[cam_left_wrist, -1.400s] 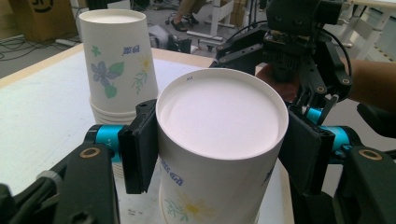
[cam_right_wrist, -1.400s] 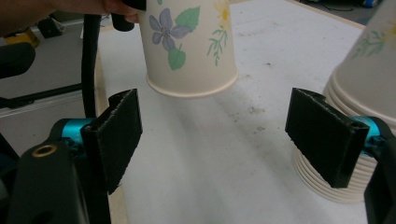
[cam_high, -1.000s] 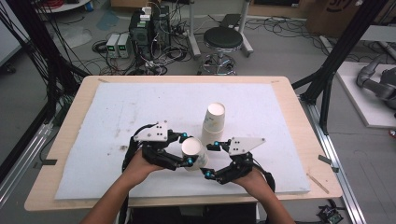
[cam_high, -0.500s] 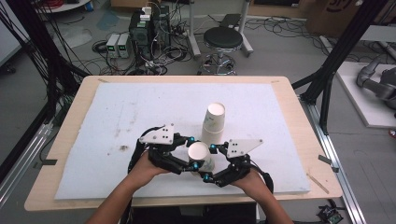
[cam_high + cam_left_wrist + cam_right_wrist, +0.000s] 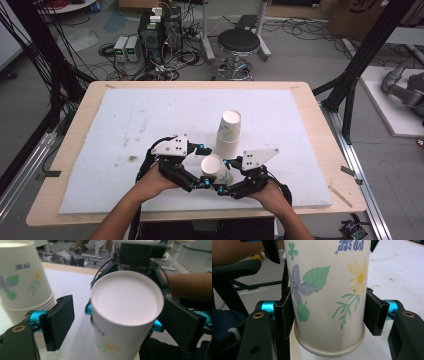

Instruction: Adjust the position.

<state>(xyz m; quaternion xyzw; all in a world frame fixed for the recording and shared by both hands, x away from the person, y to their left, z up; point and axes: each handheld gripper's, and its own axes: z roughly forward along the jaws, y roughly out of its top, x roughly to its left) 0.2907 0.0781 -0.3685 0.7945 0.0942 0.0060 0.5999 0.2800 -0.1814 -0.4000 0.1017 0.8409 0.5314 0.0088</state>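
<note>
Right gripper (image 5: 329, 312) jaws had just closed, clamping the inverted paper cup (image 5: 325, 290) | left gripper (image 5: 120, 322) jaws had just opened — cup between, loose | cup stack (image 5: 229, 131) at 12 o'clock | white bench (image 5: 125, 120) beneath

cup (image 5: 216, 169) passed (left jaws opened), right gripper (image 5: 226, 187) clamped
</note>
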